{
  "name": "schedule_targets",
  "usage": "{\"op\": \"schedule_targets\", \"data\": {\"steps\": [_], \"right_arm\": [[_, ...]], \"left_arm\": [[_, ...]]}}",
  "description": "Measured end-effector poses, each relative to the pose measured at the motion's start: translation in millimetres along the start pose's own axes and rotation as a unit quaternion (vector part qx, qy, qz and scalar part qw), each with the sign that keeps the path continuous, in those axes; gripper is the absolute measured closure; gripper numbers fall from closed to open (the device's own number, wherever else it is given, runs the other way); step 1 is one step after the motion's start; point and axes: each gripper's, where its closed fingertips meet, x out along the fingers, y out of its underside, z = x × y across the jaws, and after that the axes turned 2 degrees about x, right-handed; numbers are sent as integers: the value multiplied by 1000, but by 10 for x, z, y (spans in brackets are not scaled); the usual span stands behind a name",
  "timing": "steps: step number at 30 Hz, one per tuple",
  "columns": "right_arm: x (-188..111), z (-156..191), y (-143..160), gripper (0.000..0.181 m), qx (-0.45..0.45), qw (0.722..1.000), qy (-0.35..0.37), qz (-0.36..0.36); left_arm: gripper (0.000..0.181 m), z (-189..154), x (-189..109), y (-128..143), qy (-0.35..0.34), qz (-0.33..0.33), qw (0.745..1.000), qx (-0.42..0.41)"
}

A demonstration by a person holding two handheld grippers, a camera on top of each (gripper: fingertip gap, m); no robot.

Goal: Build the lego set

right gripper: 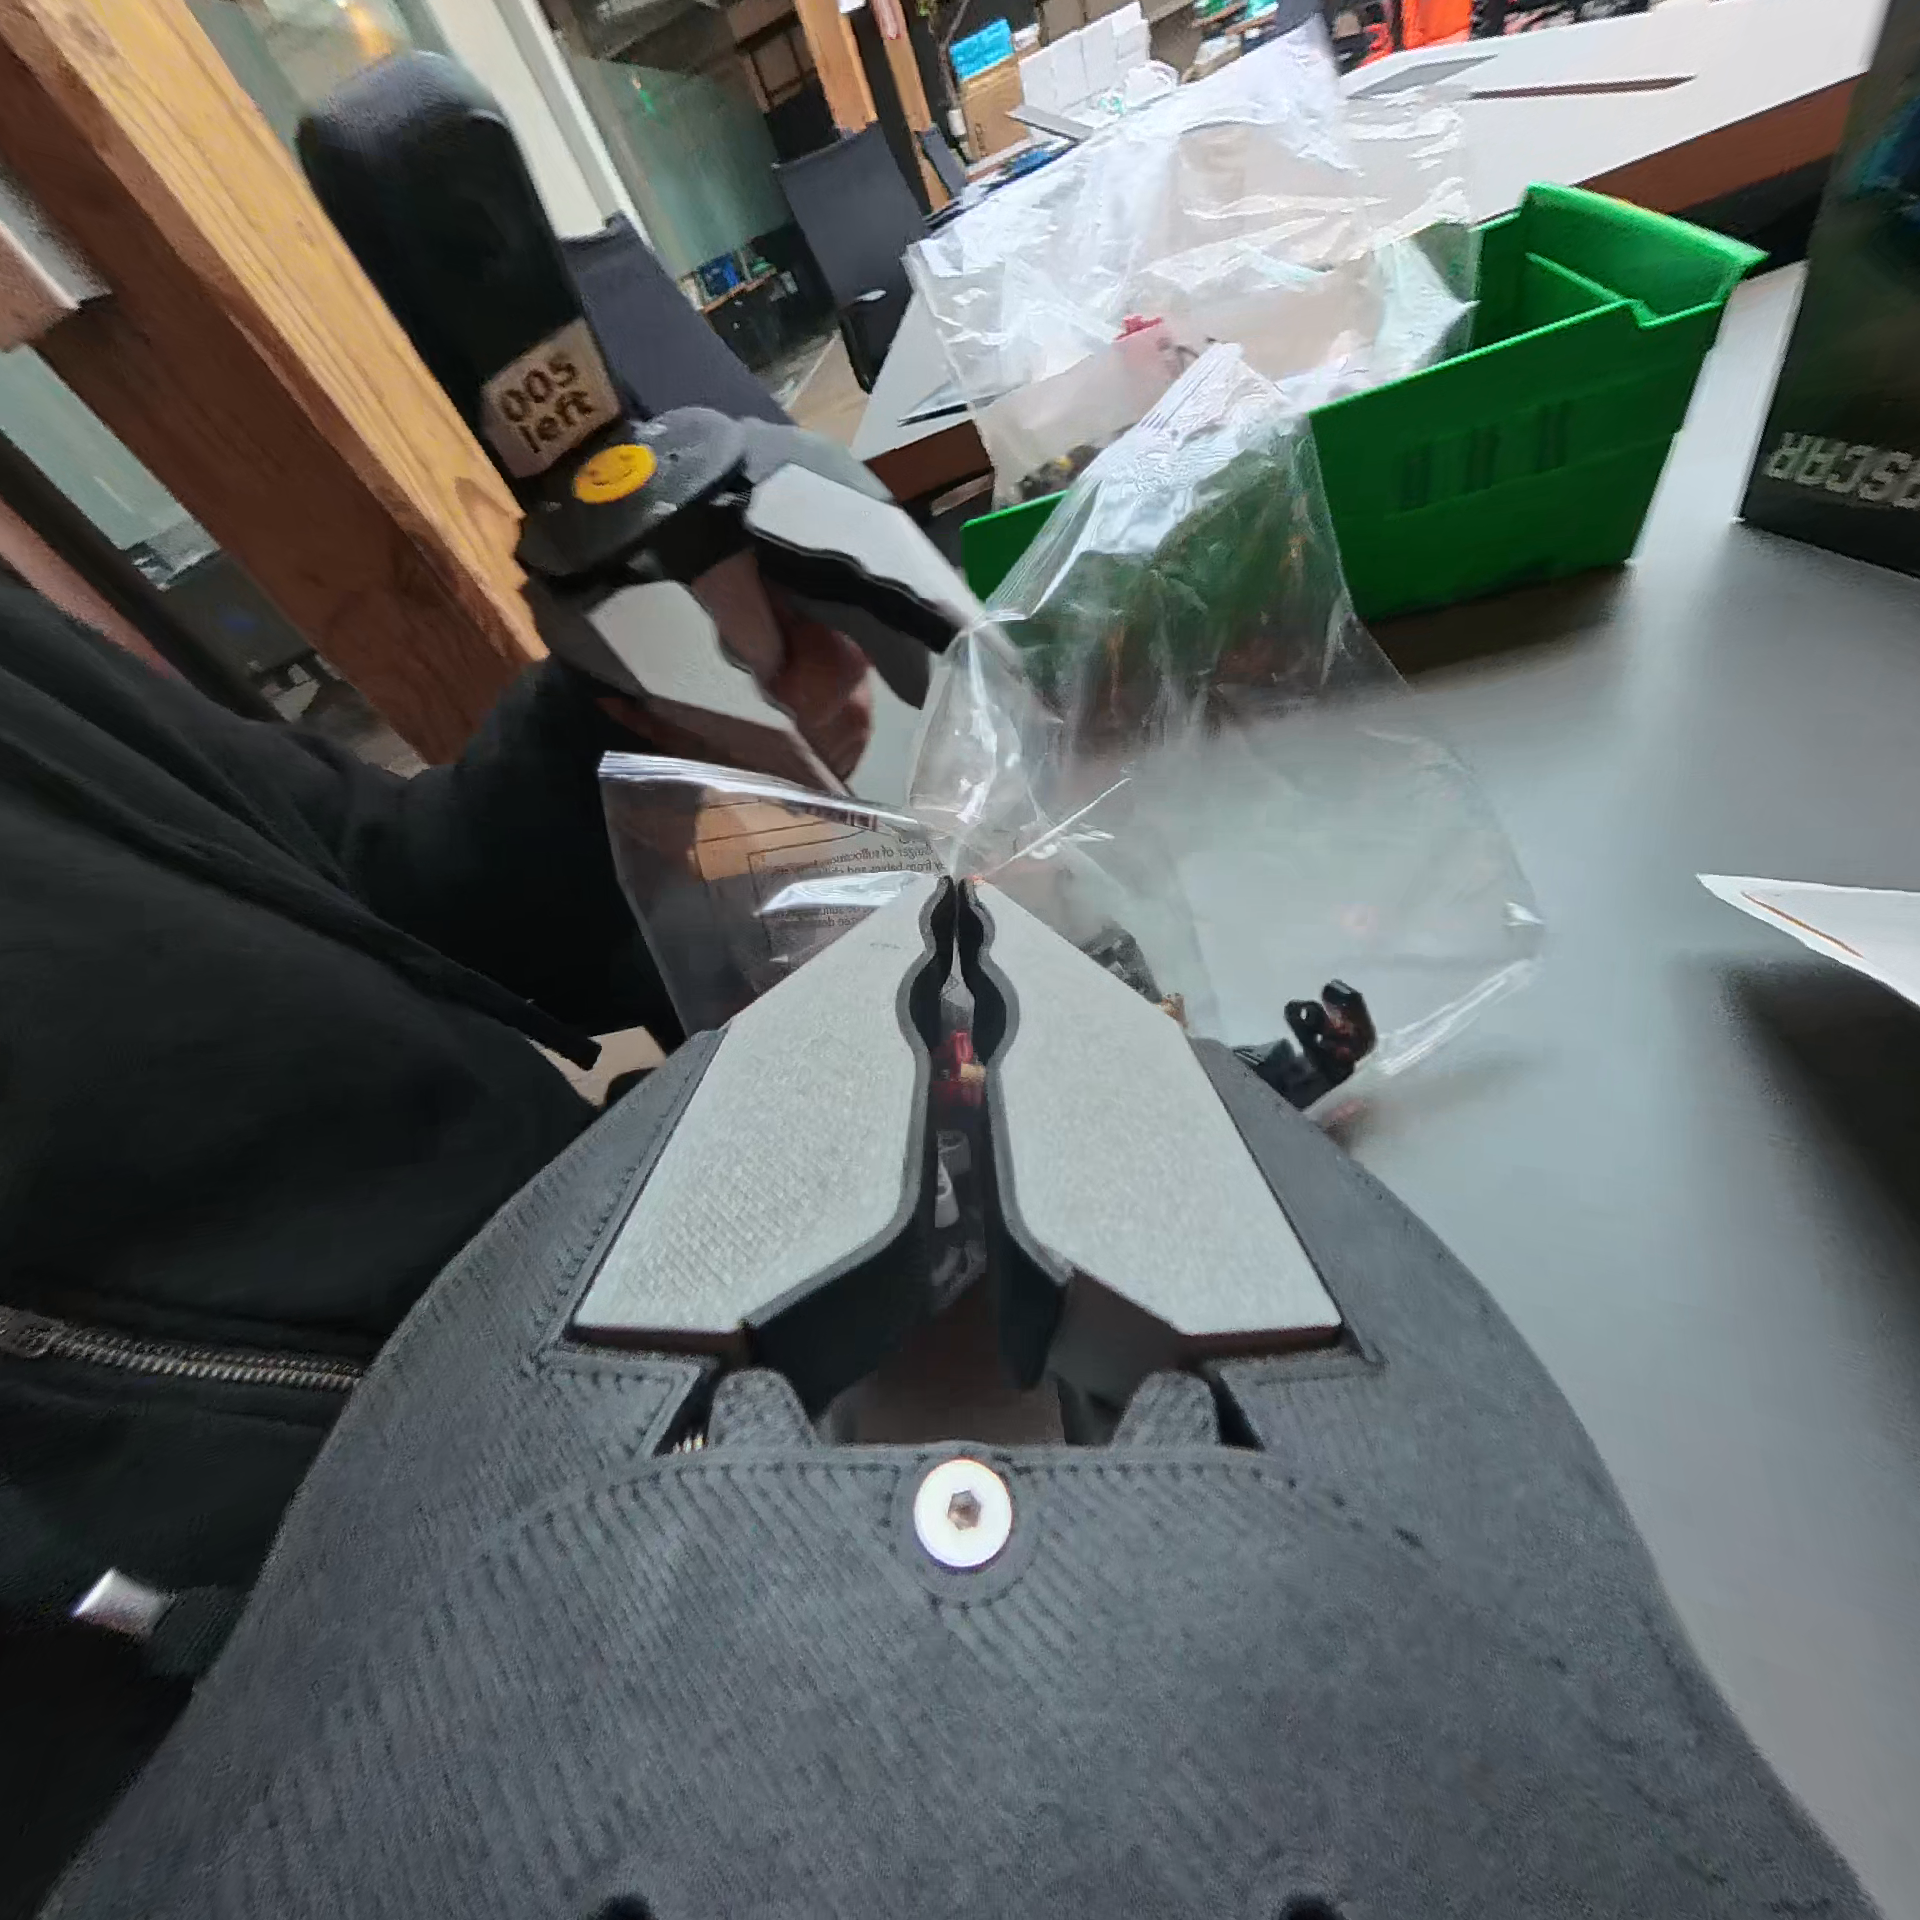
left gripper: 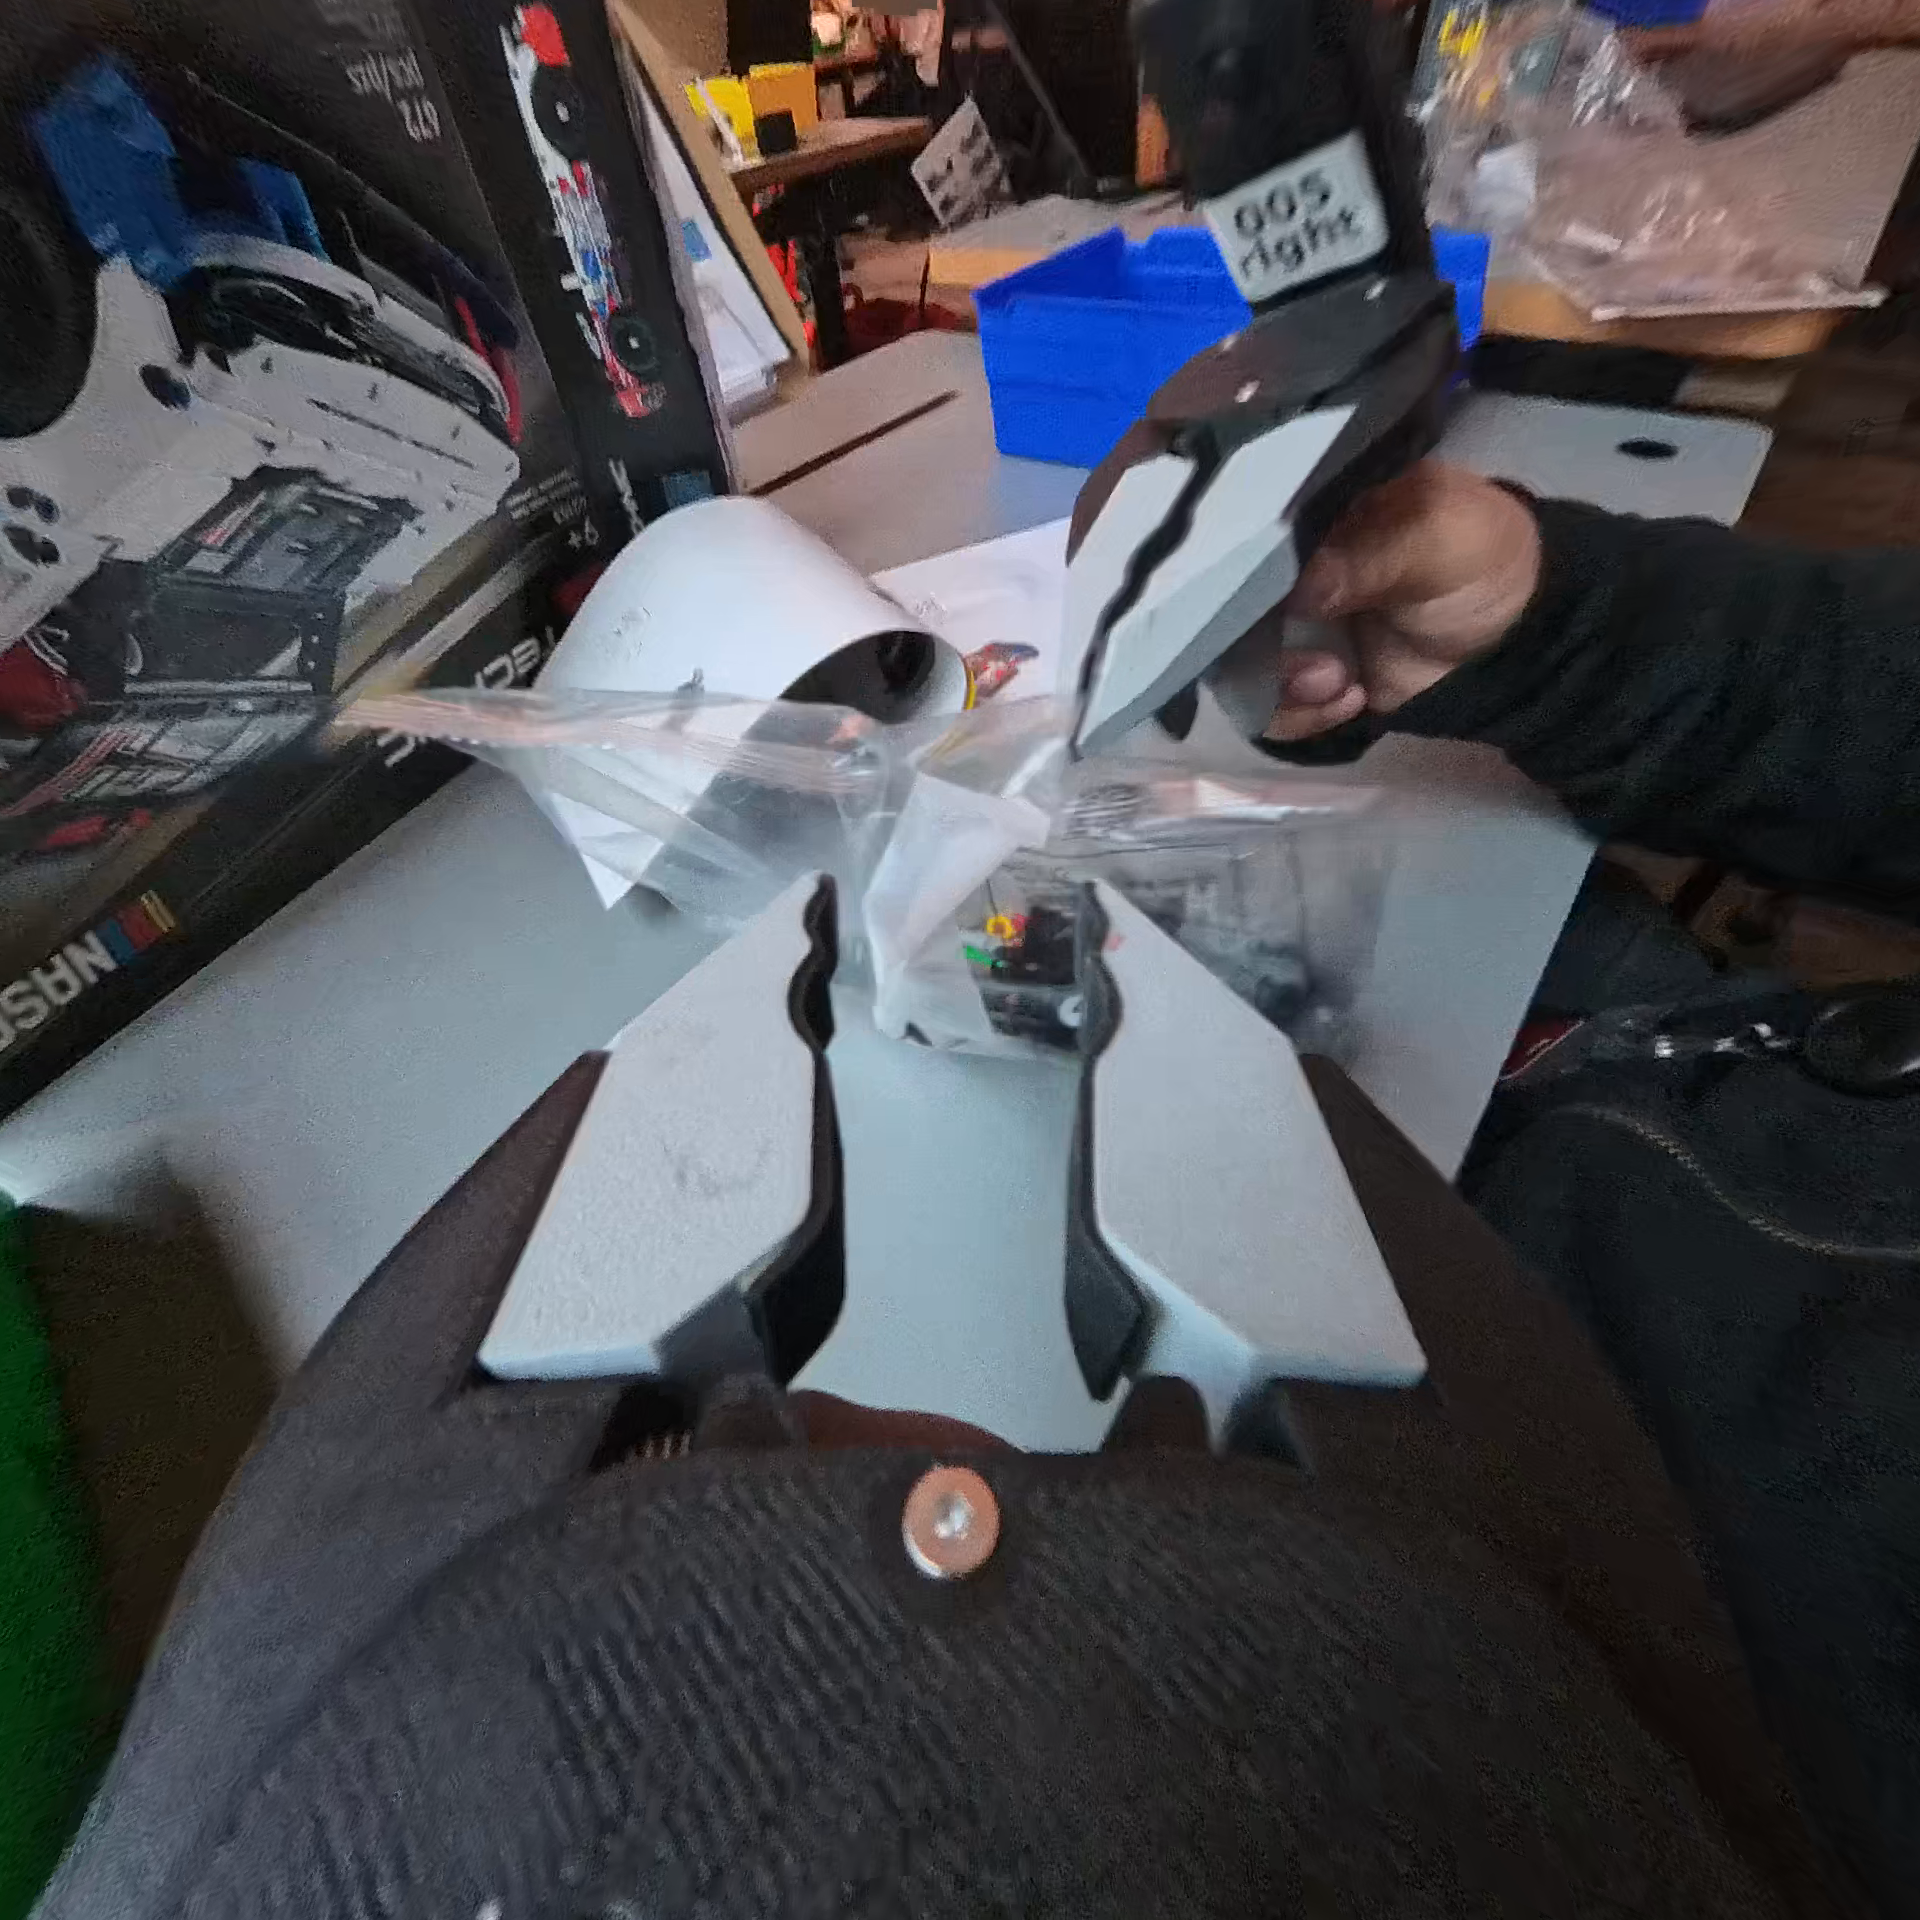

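A clear plastic bag [left gripper: 966, 831] with small black, red and green lego parts [left gripper: 1023, 956] hangs over the grey table [left gripper: 416, 987]. My right gripper [right gripper: 956, 896] is shut on a bunched fold of the bag [right gripper: 1195, 831]. It also shows in the left wrist view [left gripper: 1086, 727], pinching the bag's top edge. My left gripper [left gripper: 956, 914] is open, with the bag's lower part just beyond and between its fingertips. In the right wrist view the left gripper [right gripper: 899, 701] is open, its upper finger against the bag. Black parts [right gripper: 1330, 1023] lie in the bag's bottom.
A large lego box [left gripper: 260, 520] stands at the left beside a curled white booklet [left gripper: 727, 592]. A blue bin [left gripper: 1101, 343] is behind. A green bin [right gripper: 1507, 416] with more plastic bags [right gripper: 1143, 208] and a white sheet [right gripper: 1829, 925] lie to the right. One gripper's finger ends stand about 5 centimeters off the other's.
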Motion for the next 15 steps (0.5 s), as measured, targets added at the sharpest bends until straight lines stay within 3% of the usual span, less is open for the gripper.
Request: {"op": "schedule_targets", "data": {"steps": [2,4,8,15], "right_arm": [[24,134,9,181,-9,999,-37,2],[44,201,44,181,-14,998,-53,11],[-2,159,45,181,-18,999,-41,13],[-74,-109,95,181,-98,988,91,82]], "left_arm": [[136,51,127,170,-19,36,999,19],[139,-45,226,200,8,30,999,22],[181,-150,289,161,40,-1,999,7],[181,-92,287,207,55,4,998,-13]]}}
